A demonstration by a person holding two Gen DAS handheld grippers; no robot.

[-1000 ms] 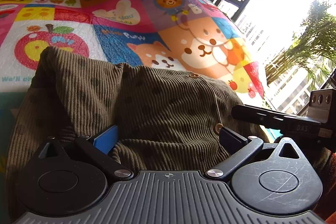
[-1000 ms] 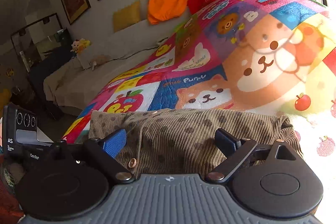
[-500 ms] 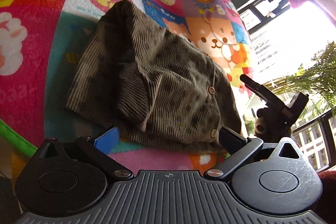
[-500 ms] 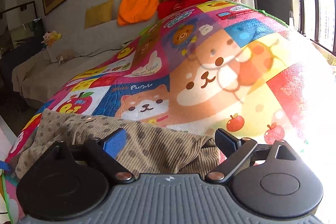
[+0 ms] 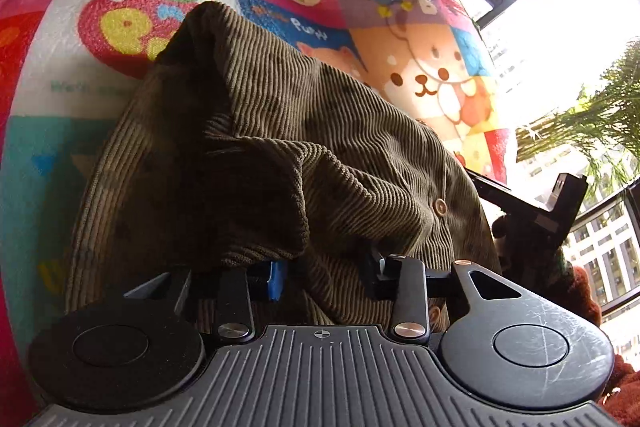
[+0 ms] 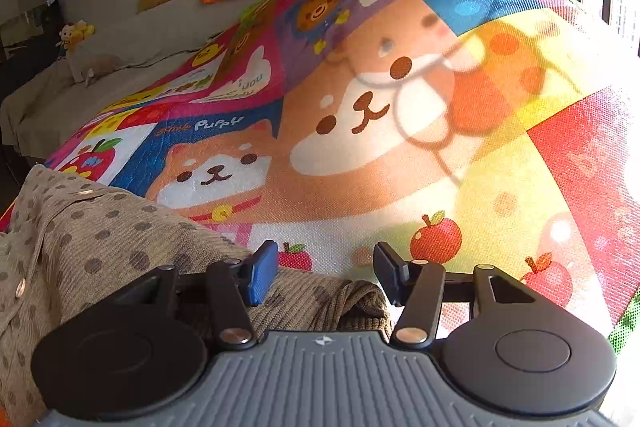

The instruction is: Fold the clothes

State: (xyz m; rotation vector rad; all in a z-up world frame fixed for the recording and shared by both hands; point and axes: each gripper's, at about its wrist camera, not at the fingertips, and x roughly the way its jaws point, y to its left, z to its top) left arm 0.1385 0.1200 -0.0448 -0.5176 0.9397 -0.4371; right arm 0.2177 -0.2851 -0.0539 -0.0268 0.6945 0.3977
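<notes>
Colourful cartoon-print play mat fills both views, patchwork of bears, puppies, apples. On it lies an olive-brown corduroy garment with darker polka dots, ribbed weave, a row of small round buttons down one edge. It sits at the near side of the mat, bunched and rumpled, one flap folded over itself into a thick dark roll close to the left camera. In the right wrist view the same cloth reads lighter tan, its hem edge lumped up just ahead of the gripper.

Left gripper: jaws have just been closing, about a third apart, a fold of corduroy between them; pads look pressed on the cloth.

Right gripper: jaws have just been closing, roughly half apart, garment's edge below and between them, pads not touching it.
</notes>
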